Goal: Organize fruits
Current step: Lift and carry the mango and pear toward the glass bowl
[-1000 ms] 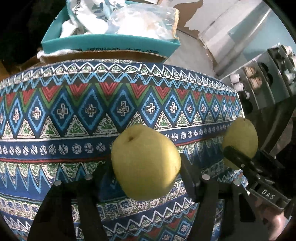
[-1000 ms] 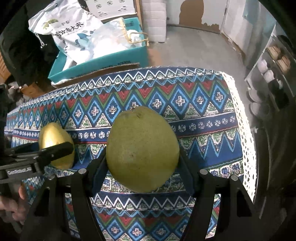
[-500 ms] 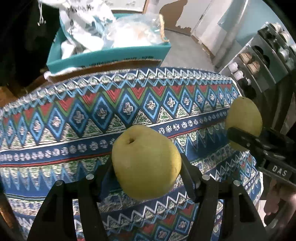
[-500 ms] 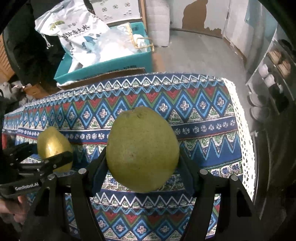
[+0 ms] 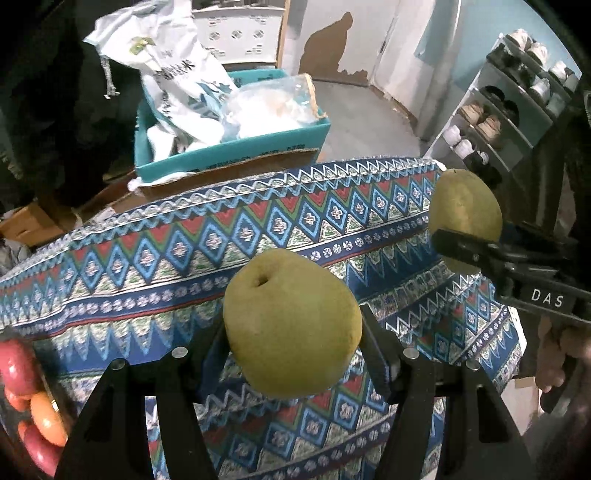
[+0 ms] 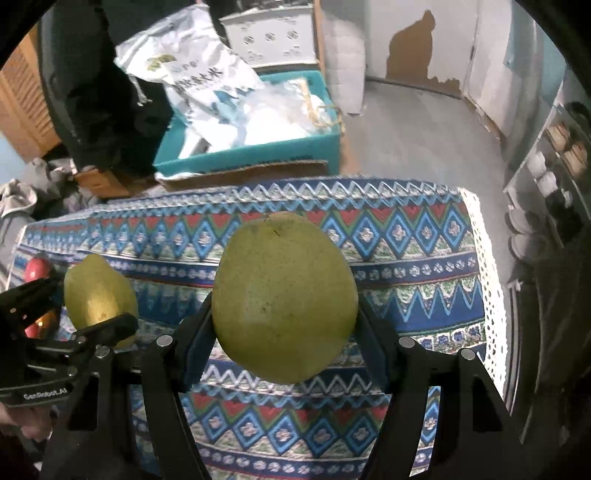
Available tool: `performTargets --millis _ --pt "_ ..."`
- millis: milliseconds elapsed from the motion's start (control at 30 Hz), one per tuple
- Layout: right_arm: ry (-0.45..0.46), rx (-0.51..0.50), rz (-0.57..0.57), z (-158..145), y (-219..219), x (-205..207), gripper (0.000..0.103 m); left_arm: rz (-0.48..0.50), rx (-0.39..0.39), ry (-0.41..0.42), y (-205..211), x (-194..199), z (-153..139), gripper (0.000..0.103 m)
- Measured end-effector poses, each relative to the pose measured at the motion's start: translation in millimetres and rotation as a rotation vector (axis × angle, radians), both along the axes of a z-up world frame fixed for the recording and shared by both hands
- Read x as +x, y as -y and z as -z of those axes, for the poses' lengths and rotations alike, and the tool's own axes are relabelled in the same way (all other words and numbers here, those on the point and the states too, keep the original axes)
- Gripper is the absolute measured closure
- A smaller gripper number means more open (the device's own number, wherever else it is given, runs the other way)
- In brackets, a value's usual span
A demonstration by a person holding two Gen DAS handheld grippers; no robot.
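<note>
A desk (image 6: 406, 236) under a blue, red and green patterned cloth (image 5: 177, 251) fills the foreground. Beyond its far edge sits a teal box (image 6: 258, 155) stuffed with plastic bags (image 5: 173, 77). The floor (image 6: 424, 136) is grey, the wall (image 6: 406, 33) white with peeled brown patches. A shoe rack (image 5: 509, 107) stands beyond the right edge.

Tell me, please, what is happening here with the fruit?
A person is sorting fruit with two tools. The left hand-held gripper is shut on one pear, and the right hand-held gripper is shut on another pear. Both hang above the patterned tablecloth. Red and orange fruit sits at the left edge.
</note>
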State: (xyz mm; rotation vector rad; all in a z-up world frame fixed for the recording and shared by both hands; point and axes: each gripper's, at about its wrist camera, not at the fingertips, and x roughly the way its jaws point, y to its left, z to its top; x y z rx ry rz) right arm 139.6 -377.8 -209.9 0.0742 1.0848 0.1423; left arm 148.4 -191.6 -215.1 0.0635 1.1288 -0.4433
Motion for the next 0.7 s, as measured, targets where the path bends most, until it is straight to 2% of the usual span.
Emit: performTargets --millis 700 --pt "0.077 0.062 -0.192 -61.7 -97.0 -20.3 0.034 -0.08 0.019 0.112 -104.8 -44.3 -72.2 0.037"
